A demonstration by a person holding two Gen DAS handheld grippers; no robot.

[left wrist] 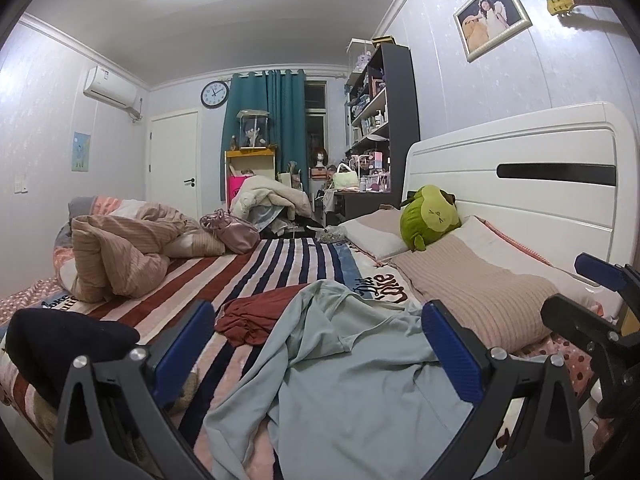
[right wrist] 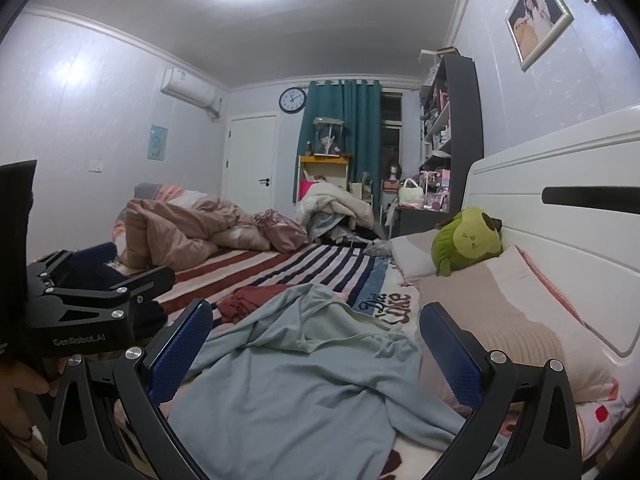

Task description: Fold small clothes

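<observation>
A crumpled light blue garment (left wrist: 340,384) (right wrist: 304,372) lies on the striped bedspread (left wrist: 256,264), right in front of both grippers. Beyond it sits a bunched dark red garment (left wrist: 252,316) (right wrist: 250,298). A dark navy garment (left wrist: 64,344) rests at the left. My left gripper (left wrist: 318,340) is open above the blue garment, with nothing between its blue pads (left wrist: 184,344). My right gripper (right wrist: 318,344) is open too, low over the same garment. Each gripper shows in the other's view: the right gripper (left wrist: 580,296) at the right edge, the left gripper (right wrist: 132,266) at the left, held by a hand (right wrist: 20,384).
Two pillows (left wrist: 480,296) and a green plush toy (left wrist: 430,216) lie against the white headboard (left wrist: 520,168) on the right. A crumpled pinkish quilt (left wrist: 120,248) and a pink bag (left wrist: 232,230) sit at the far left of the bed. Shelves and a cluttered desk stand behind.
</observation>
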